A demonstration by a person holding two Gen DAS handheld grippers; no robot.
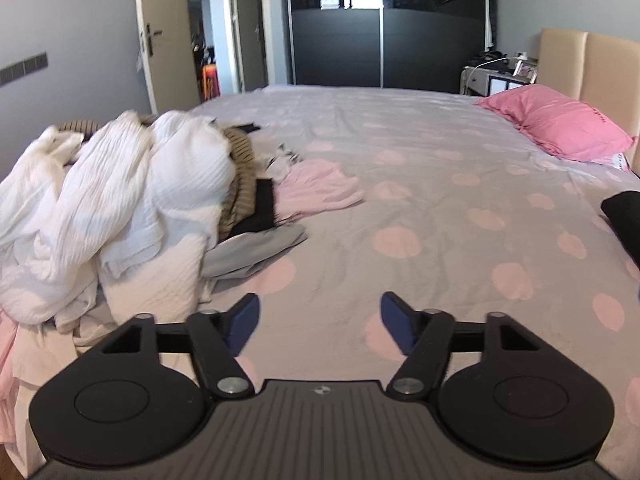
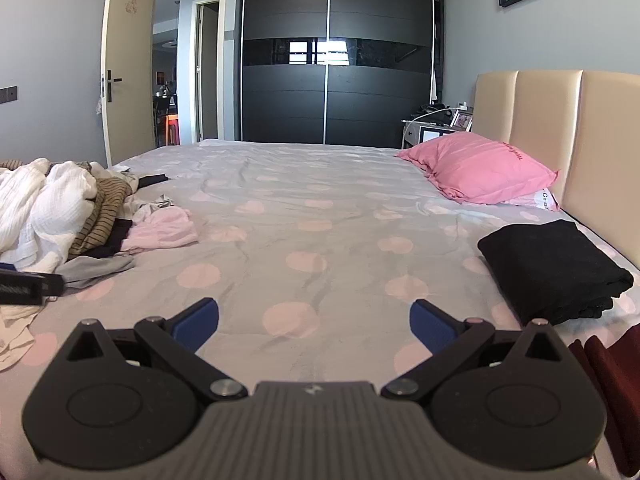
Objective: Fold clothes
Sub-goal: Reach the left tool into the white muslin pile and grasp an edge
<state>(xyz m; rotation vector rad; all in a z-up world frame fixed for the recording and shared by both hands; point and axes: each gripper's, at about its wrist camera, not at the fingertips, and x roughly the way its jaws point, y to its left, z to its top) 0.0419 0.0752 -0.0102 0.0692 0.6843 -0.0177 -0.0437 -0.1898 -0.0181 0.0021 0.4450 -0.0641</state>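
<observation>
Both grippers hover low over the bed (image 2: 320,208), nothing held: left gripper (image 1: 320,328) with its blue pads spread, right gripper (image 2: 314,326) spread wider. The heap of unfolded clothes (image 1: 120,200) sits to the left, white fabric on top, probably kept clear of the bare middle, which looks like folding space. Only the right view shows the folded black garment (image 2: 556,268) parked by the pink pillow (image 2: 480,168); the left view catches just its edge.
</observation>
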